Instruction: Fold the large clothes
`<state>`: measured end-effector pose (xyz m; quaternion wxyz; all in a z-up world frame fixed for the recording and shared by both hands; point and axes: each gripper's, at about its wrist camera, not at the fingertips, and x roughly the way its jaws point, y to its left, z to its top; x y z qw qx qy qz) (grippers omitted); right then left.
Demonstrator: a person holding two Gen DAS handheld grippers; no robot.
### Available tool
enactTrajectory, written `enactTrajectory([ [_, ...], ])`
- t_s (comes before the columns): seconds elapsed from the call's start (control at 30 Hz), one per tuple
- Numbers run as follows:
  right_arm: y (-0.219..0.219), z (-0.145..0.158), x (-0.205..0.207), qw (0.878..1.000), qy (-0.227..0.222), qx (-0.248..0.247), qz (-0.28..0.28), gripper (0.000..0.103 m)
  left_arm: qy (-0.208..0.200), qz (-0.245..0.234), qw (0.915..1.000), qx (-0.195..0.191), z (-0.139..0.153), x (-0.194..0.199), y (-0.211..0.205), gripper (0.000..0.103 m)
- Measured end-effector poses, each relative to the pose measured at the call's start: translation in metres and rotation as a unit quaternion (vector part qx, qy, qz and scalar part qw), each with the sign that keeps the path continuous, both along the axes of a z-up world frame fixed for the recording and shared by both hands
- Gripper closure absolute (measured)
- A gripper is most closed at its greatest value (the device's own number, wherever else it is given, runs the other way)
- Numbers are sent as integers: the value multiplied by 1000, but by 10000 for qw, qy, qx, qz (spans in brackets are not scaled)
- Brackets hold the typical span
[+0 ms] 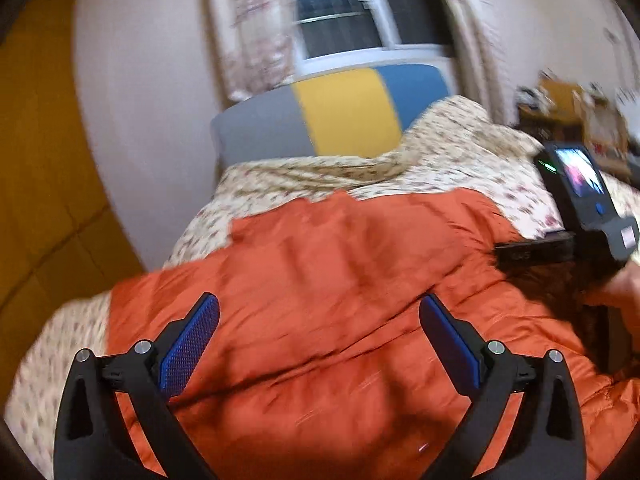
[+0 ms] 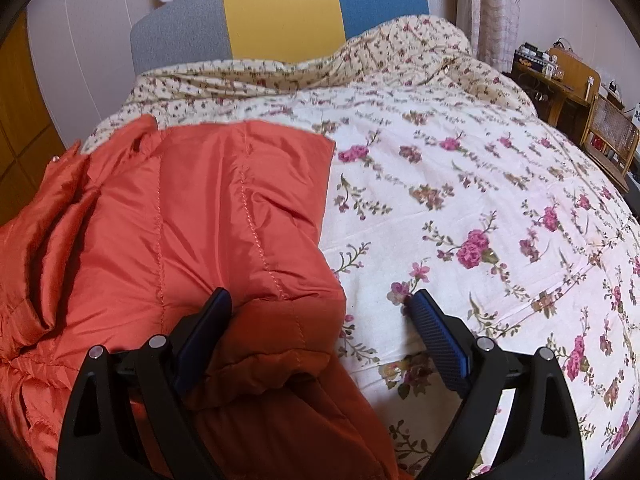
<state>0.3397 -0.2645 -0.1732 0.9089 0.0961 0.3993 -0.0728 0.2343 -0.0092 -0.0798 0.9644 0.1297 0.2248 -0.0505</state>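
Behind the bed stands a padded headboard (image 2: 280, 12) in grey, yellow and blue panels, with a dark window (image 1: 348, 12) and pale patterned curtains (image 1: 256, 28) above it. Wooden furniture (image 2: 560, 80) sits against the wall at the bed's far right side. A cream floral bedspread (image 2: 480, 200) covers the mattress, bunched up toward the headboard.

The orange quilted puffer jacket (image 2: 180, 220) lies on the left part of the bedspread as my right camera sees it, its upper edge straight and near the bunched bedding.

My left gripper (image 1: 320, 340) is above the jacket with jaws spread wide; nothing is between the blue pads (image 1: 192, 344), and they touch no fabric. The left view is blurred.

My right gripper (image 2: 320, 320) is also spread wide. A rounded fold of the jacket's right edge lies between its fingers, close against the left finger; whether that finger presses the fabric I cannot tell. The right pad (image 2: 438, 340) is clear of the jacket, over the bedspread.

In the left view, the right device's body with a small lit screen (image 1: 580, 176) shows at the frame's right edge, with part of a hand (image 1: 624, 288) below it.
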Motion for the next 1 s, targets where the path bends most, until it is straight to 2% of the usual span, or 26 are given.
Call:
enactTrajectory([
  [0.07, 1, 7, -7, 9998, -176, -75, -3, 12, 7, 401, 9984, -401, 5, -4, 29, 4],
  [0.13, 8, 17, -13, 9990, -371, -252, 79, 12, -31, 935, 9918, -866, 10, -7, 66, 4],
  [0.2, 23, 33, -20, 9963, -631, -493, 317, 11, -84, 1418, 9822, -1230, 14, -9, 98, 4],
  [0.27, 40, 52, -24, 9928, -890, -535, 590, 8, -132, 1873, 9687, -1623, 15, -9, 131, 4],
  [0.33, 58, 72, -21, 9902, -1105, -436, 735, 6, -53, 2139, 9608, -1761, 13, -4, 150, 7],
  [0.4, 75, 84, -11, 9888, -1185, -278, 859, 5, 120, 2436, 9548, -1702, 10, 7, 163, 18],
  [0.47, 95, 89, 7, 9879, -1122, -337, 1019, 4, 278, 2472, 9527, -1747, 5, 13, 170, 18],
  [0.57, 123, 74, 34, 9880, -626, -750, 1198, 4, 570, 2284, 9593, -1560, -4, 38, 161, 18],
  [0.67, 128, 45, 40, 9873, -237, -1188, 1027, 4, 840, 2252, 9631, -1213, -19, 55, 152, 18],
  [0.77, 115, 17, 31, 9918, -96, -828, 968, 4, 1151, 2421, 9572, -1093, -39, 72, 158, 18],
  [0.83, 110, 12, 29, 9932, -142, -696, 917, 3, 1412, 2363, 9519, -1346, -52, 80, 169, 15],
  [0.9, 111, 10, 30, 9922, -142, -843, 909, 3, 1444, 2408, 9480, -1496, -54, 79, 176, 14],
  [1.0, 110, 7, 29, 9924, -170, -830, 896, 3, 1149, 2604, 9471, -1483, -39, 64, 177, 14],
])
